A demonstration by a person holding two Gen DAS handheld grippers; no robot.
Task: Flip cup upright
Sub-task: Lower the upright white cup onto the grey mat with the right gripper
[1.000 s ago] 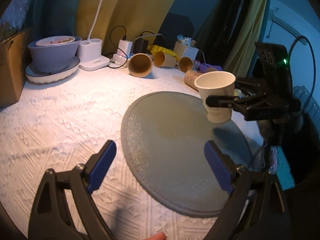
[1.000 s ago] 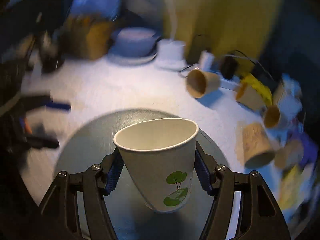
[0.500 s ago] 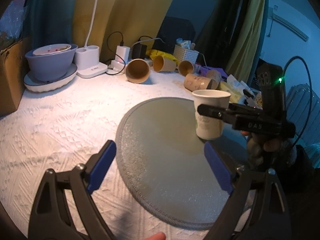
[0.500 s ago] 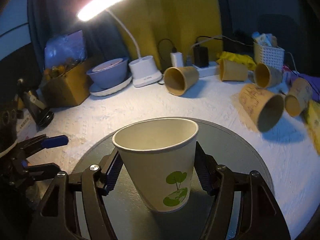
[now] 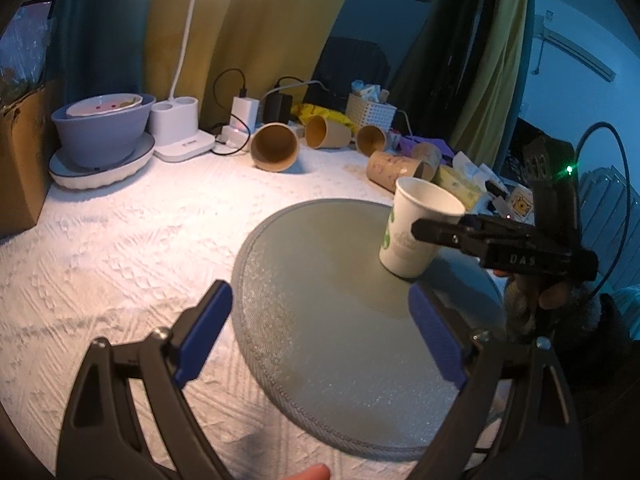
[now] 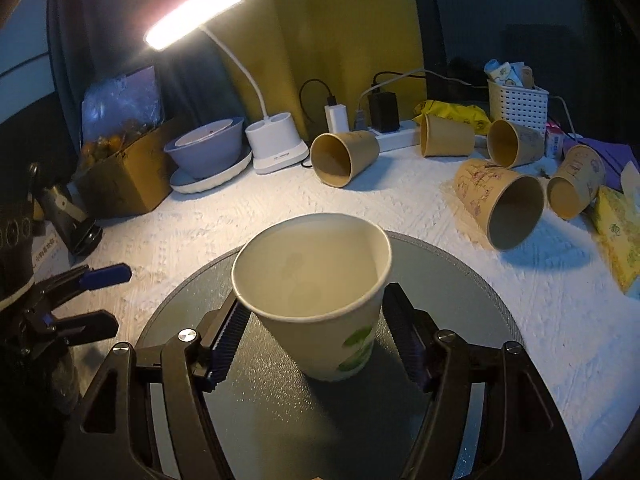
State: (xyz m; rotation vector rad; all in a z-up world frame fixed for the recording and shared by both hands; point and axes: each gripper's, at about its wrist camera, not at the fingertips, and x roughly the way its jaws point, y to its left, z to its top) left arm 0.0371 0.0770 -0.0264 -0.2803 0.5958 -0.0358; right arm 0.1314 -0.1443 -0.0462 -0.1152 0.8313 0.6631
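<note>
A white paper cup (image 6: 320, 304) with a green tree print stands mouth up on the round grey mat (image 6: 460, 360), leaning slightly. My right gripper (image 6: 316, 344) is open around it, and both pads stand a little off its sides. In the left wrist view the cup (image 5: 416, 232) sits at the mat's (image 5: 328, 300) far right with the right gripper (image 5: 480, 236) around it. My left gripper (image 5: 320, 340) is open and empty, low over the mat's near edge.
Several brown paper cups (image 6: 344, 158) lie on their sides along the back of the white cloth. A desk lamp (image 6: 276, 148), stacked bowls (image 6: 208, 152), a cardboard box (image 6: 120, 172), chargers and a white basket (image 6: 516, 104) stand at the back.
The right gripper has lowered the cup onto the mat and opened its jaws off it. The left gripper has stayed open and nearly still.
</note>
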